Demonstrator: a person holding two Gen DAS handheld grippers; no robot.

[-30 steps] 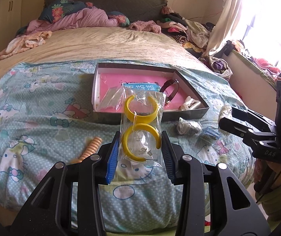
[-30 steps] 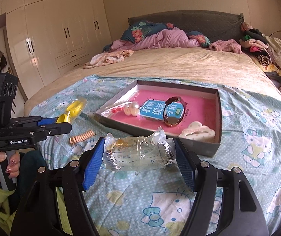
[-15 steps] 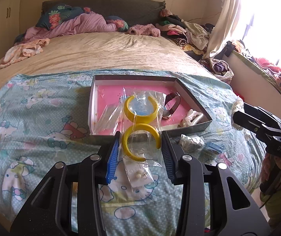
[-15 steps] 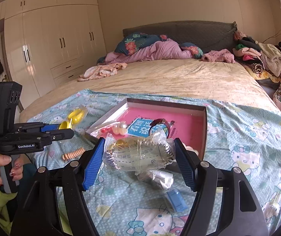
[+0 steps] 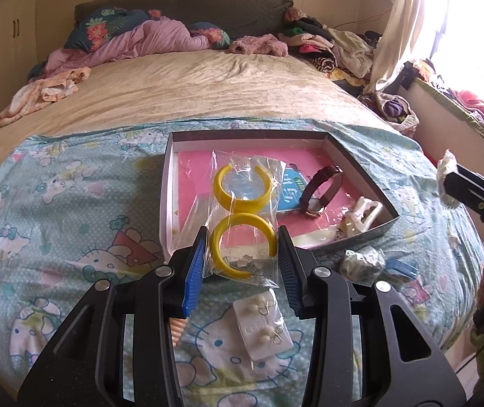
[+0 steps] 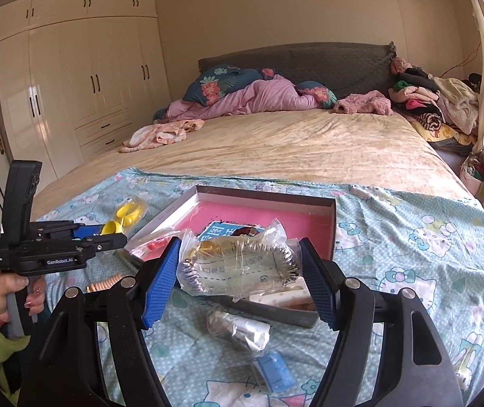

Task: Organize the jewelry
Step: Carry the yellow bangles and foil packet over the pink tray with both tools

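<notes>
My left gripper [image 5: 242, 254] is shut on a clear bag of yellow hoop earrings [image 5: 242, 217], held above the near edge of the grey box with a pink floor [image 5: 170, 176]. My right gripper [image 6: 238, 271] is shut on a clear bag with a silver fringed piece [image 6: 238, 266], held in front of the same box [image 6: 265, 191]. A watch [image 5: 320, 190], a blue card [image 5: 291, 190] and a white hair clip [image 5: 360, 215] lie in the box. The left gripper also shows in the right wrist view [image 6: 106, 235].
On the Hello Kitty sheet [image 5: 72, 210] lie an earring card in a bag [image 5: 262, 325], a crumpled bag [image 5: 360, 261], a small blue box [image 6: 274, 371] and a beaded bracelet [image 6: 103, 285]. Clothes pile at the headboard. Wardrobes stand on the left.
Both grippers have pulled back and risen, keeping their bags. The box now sits farther ahead, and the earring card and crumpled bag have come into view below.
</notes>
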